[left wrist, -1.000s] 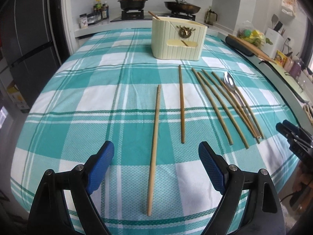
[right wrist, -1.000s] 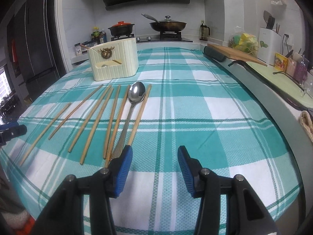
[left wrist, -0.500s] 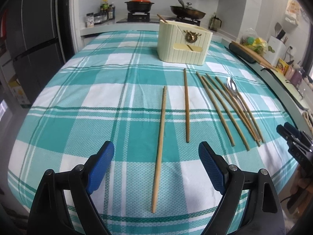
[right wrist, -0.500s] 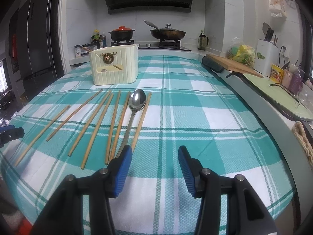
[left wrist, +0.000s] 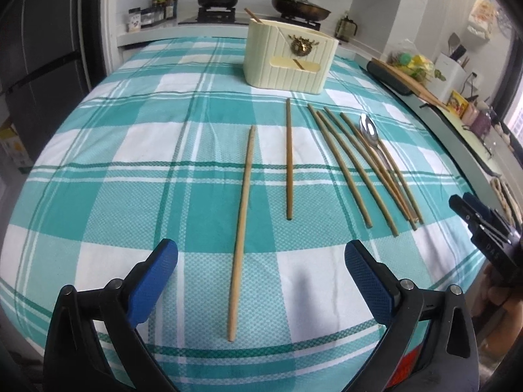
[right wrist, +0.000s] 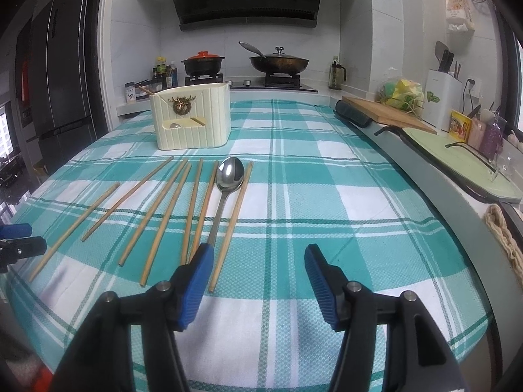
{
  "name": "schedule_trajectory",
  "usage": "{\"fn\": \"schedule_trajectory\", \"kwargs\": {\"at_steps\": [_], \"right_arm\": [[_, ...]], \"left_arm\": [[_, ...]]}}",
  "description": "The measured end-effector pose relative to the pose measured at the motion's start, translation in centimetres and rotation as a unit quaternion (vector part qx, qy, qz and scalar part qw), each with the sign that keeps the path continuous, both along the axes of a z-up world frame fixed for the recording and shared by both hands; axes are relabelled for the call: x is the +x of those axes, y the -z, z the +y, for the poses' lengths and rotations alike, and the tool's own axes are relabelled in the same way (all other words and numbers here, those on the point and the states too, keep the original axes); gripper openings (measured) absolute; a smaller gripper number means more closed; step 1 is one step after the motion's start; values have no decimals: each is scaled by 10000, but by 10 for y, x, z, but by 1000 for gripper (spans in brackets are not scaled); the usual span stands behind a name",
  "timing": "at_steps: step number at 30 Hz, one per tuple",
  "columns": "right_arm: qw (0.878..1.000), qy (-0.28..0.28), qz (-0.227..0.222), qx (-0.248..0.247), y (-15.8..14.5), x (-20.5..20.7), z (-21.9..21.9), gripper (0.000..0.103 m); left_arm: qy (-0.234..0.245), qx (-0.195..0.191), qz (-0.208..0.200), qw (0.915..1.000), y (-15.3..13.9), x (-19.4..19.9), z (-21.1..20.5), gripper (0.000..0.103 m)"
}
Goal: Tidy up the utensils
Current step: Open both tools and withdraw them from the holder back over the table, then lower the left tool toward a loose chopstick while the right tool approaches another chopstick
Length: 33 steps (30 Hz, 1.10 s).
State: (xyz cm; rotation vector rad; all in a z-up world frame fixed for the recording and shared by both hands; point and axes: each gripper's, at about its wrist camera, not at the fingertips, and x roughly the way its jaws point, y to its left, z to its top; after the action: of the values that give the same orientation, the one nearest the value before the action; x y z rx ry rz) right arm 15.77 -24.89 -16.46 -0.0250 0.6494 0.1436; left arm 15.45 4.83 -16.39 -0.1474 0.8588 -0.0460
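Several wooden chopsticks lie in a row on the teal plaid tablecloth [left wrist: 98,170]. The leftmost chopstick [left wrist: 242,222] lies between the fingers of my open left gripper [left wrist: 260,261], which hovers over its near end. A metal spoon [right wrist: 225,189] lies among the right-hand chopsticks [right wrist: 196,202]; it also shows in the left wrist view [left wrist: 369,134]. A cream utensil holder [left wrist: 289,57] stands at the back, with one chopstick and a spoon in it [right wrist: 189,121]. My right gripper [right wrist: 258,261] is open and empty, just right of the rightmost chopstick [right wrist: 232,222].
A stove with a red-lidded pot [right wrist: 202,63] and a wok [right wrist: 278,62] is behind the table. A counter at the right holds a wooden cutting board [right wrist: 385,111] and a green tray [right wrist: 464,166]. A dark fridge [right wrist: 59,75] stands at the left.
Both gripper views have tilted upward and shifted slightly; the left gripper has drawn back a little along the leftmost chopstick. Nothing on the table has moved. Both grippers stay open.
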Motion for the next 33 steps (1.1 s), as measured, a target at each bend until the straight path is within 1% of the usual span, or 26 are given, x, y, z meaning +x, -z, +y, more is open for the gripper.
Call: {"fn": "schedule_trajectory", "kwargs": {"at_steps": [2, 3, 5, 8, 11, 13, 17, 22, 24, 29, 33], "right_arm": [[10000, 37, 35, 35, 1, 0, -2, 59], [10000, 45, 23, 15, 0, -1, -2, 59], [10000, 55, -29, -59, -1, -4, -3, 59], [10000, 70, -40, -22, -1, -6, -5, 59], [9999, 101, 37, 37, 2, -4, -7, 59], [9999, 106, 51, 36, 3, -3, -8, 59], [9999, 90, 83, 66, 5, -2, -8, 59], [9998, 12, 192, 104, 9, 0, -8, 59], [9996, -9, 233, 160, 9, 1, -9, 59], [9990, -43, 324, 319, 6, 10, -14, 59], [9971, -287, 621, 334, 5, 35, -10, 46]], "left_arm": [[-135, 280, -113, 9995, -3, -3, 1, 102], [-135, 323, -146, 9993, -4, -4, 2, 102], [-168, 232, -138, 9995, -3, -5, 7, 102], [-259, -71, 48, 9996, 3, 2, 19, 102], [-416, -117, 154, 9989, 5, 10, 30, 102], [-424, -24, 218, 9989, 3, 18, 33, 102], [-225, 251, 283, 9990, -2, 35, 30, 102], [29, 741, 377, 9965, -3, 66, 21, 102], [127, 880, 395, 9953, -1, 79, 20, 102], [271, 940, 656, 9930, 15, 112, 20, 102], [264, 1174, 753, 9899, 24, 129, 16, 101]]}}
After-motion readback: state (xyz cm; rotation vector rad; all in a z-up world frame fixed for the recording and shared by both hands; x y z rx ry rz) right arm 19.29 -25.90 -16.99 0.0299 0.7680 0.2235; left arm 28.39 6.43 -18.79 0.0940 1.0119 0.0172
